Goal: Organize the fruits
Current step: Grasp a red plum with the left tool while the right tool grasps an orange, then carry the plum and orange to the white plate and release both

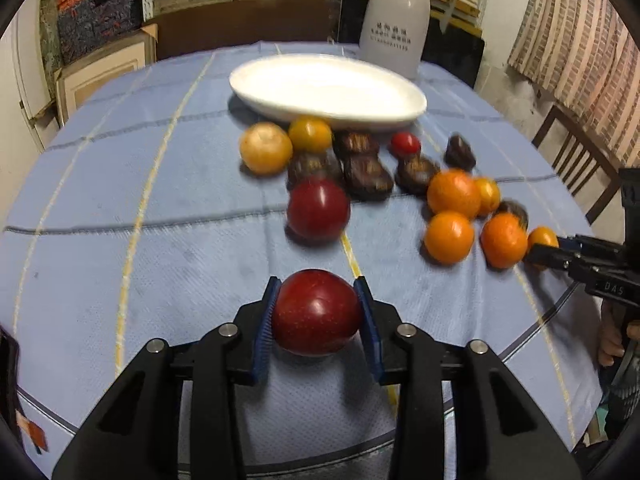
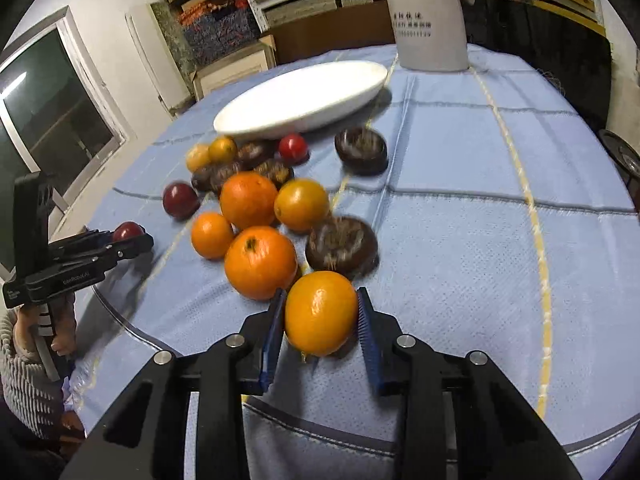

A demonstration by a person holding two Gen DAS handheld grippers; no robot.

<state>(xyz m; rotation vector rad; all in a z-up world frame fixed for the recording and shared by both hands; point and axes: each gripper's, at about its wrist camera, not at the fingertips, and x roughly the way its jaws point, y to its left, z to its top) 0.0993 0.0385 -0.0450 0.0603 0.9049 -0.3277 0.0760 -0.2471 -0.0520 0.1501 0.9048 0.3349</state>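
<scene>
On blue tablecloth [image 1: 120, 200]: left gripper [image 1: 318, 312] jaws clamp red plum [image 1: 316, 312]; right gripper [image 2: 322, 316] jaws clamp yellow-orange fruit [image 2: 320, 312].

Left tool [image 1: 318, 312] and right tool [image 2: 322, 318] each clamp something between blue pads.

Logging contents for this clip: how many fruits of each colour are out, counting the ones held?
red fruits: 3
orange or yellow fruits: 7
dark brown fruits: 6
Total: 16
</scene>
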